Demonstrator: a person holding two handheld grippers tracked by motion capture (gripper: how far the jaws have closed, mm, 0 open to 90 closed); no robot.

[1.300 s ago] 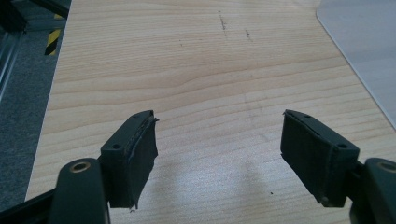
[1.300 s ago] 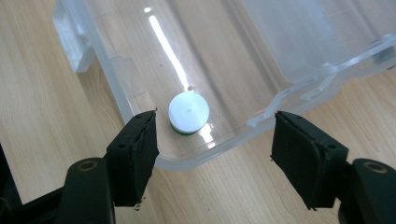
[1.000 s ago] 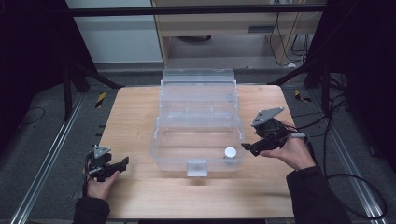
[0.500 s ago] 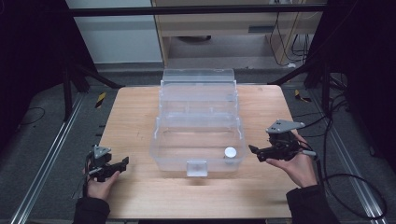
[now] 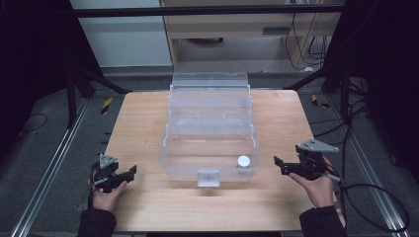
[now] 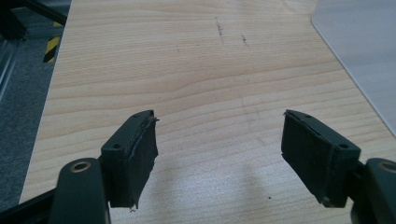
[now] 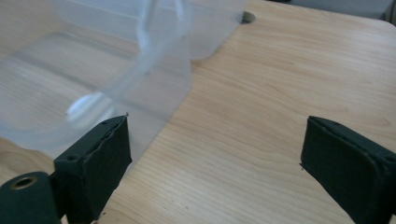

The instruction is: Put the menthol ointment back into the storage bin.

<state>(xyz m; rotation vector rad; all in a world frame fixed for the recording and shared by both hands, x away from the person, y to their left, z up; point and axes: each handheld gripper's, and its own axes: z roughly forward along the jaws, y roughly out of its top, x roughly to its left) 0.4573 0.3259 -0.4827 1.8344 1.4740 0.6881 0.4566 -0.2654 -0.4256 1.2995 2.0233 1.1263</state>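
A clear plastic box (image 5: 210, 123) with stepped trays stands open in the middle of the wooden table (image 5: 276, 113). A small white round cap (image 5: 243, 161) lies in its front compartment, near the right wall. My right gripper (image 5: 278, 166) hovers low just right of the box, pointing at it. Its jaws have just been opening and stand wide with nothing between them (image 7: 215, 140). In the right gripper view the cap (image 7: 86, 103) shows blurred through the box wall (image 7: 159, 93). My left gripper (image 5: 131, 172) rests open at the front left, over bare wood (image 6: 219, 126).
The box's front latch (image 5: 208, 177) faces the table's front edge. A corner of the box (image 6: 364, 56) shows at the right of the left gripper view. Metal rails (image 5: 44, 173) and cables (image 5: 375, 197) run along both sides of the table.
My right gripper has sunk and drawn back to the right, from the box's front right rim to low over the table, its jaws wider. The left gripper stays put.
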